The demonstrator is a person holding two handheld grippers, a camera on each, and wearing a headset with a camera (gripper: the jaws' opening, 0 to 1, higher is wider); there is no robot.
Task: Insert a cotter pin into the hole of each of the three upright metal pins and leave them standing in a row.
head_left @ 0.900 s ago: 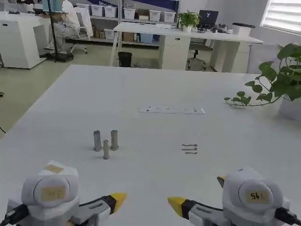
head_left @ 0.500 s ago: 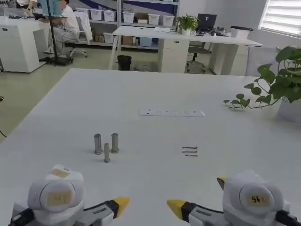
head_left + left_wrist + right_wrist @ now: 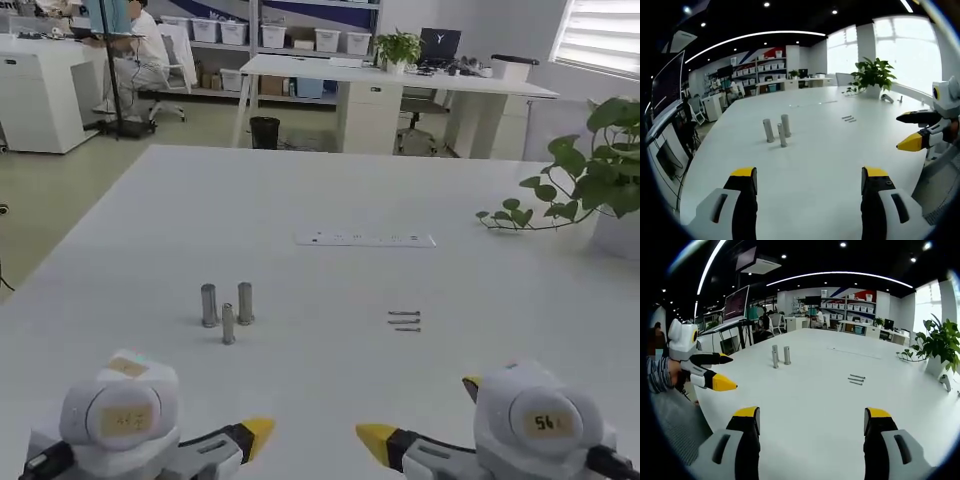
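Observation:
Three short metal pins [image 3: 228, 312] stand upright in a tight cluster on the white table [image 3: 320, 190], left of centre; they also stand in the left gripper view [image 3: 777, 131] and the right gripper view [image 3: 780, 355]. Three thin cotter pins [image 3: 404, 320] lie flat side by side to their right [image 3: 856, 379]. My left gripper [image 3: 809, 172] is open and empty near the table's front edge, well short of the pins; its yellow fingertip [image 3: 255, 431] points inward. My right gripper [image 3: 811, 412] is open and empty too, at the front right [image 3: 420, 410].
A white power strip [image 3: 365, 239] lies across the table beyond the pins. A potted plant [image 3: 590, 170] trails leaves over the right edge. Desks, shelves and a seated person fill the room behind.
The head camera has shifted slightly. The pins, the cotter pins and both grippers stay where they were.

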